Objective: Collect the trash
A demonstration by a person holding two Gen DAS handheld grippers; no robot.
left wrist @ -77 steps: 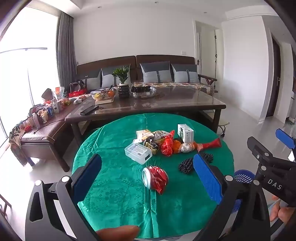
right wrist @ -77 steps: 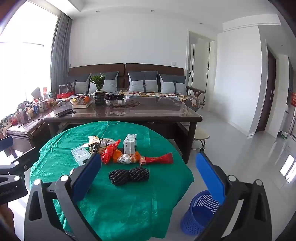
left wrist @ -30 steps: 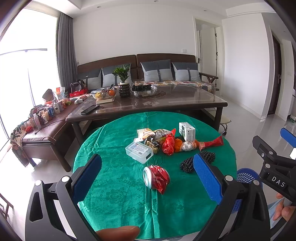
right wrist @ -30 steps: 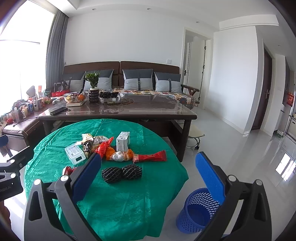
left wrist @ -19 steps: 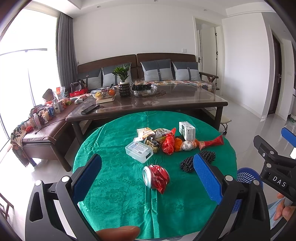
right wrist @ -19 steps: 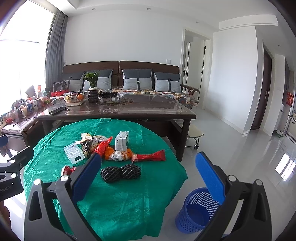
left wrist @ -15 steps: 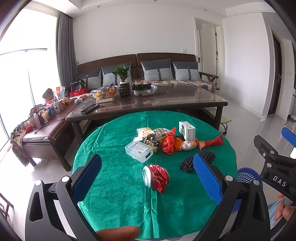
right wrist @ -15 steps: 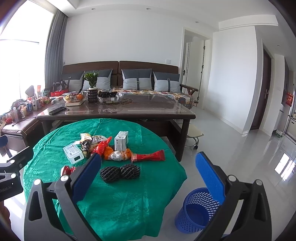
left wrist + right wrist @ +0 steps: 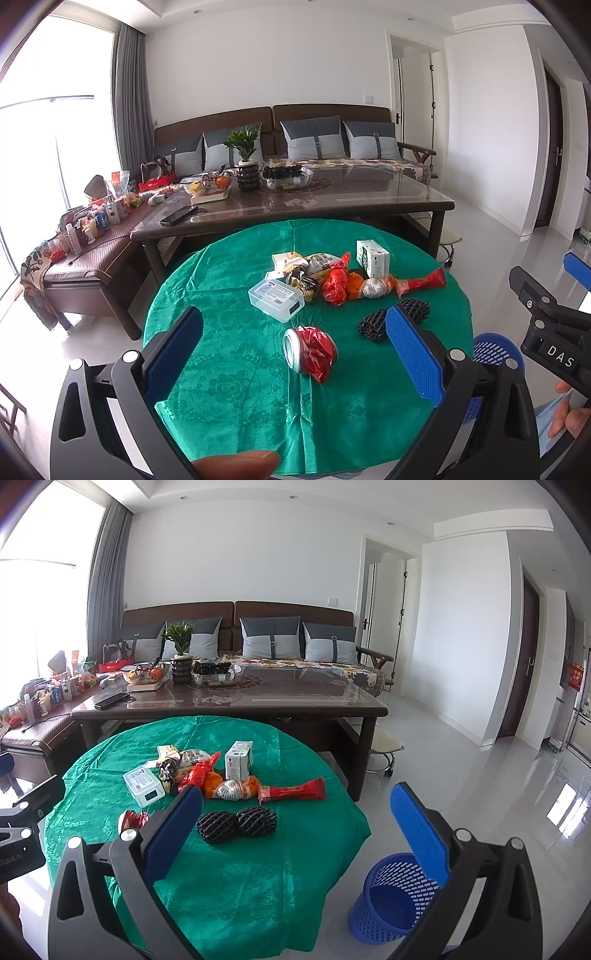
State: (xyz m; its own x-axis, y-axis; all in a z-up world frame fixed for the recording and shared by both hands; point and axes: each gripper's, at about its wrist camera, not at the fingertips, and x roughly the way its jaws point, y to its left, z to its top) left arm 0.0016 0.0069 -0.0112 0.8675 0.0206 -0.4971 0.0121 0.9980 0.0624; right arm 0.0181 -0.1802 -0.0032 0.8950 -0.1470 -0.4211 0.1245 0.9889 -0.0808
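Note:
Trash lies on a round table with a green cloth (image 9: 221,387): a crushed red can (image 9: 310,352), a clear plastic box (image 9: 276,300), black foam netting (image 9: 373,325), a white carton (image 9: 373,258), a red wrapper (image 9: 421,282) and a pile of snack wrappers (image 9: 325,275). My left gripper (image 9: 291,347) is open and empty above the table's near edge, the can between its blue pads. My right gripper (image 9: 295,823) is open and empty, above the table's right edge, with the netting (image 9: 236,823) ahead. A blue mesh bin (image 9: 391,897) stands on the floor right of the table.
A dark glass-topped coffee table (image 9: 258,698) with a plant, bowls and a phone stands behind the round table. A brown sofa (image 9: 236,627) is at the back. A side bench (image 9: 81,243) with bottles is at left. A small stool (image 9: 384,749) sits by the coffee table.
My right gripper has drifted to the right, so more of the blue bin and floor shows. The left gripper has barely moved. Nothing on the table has moved.

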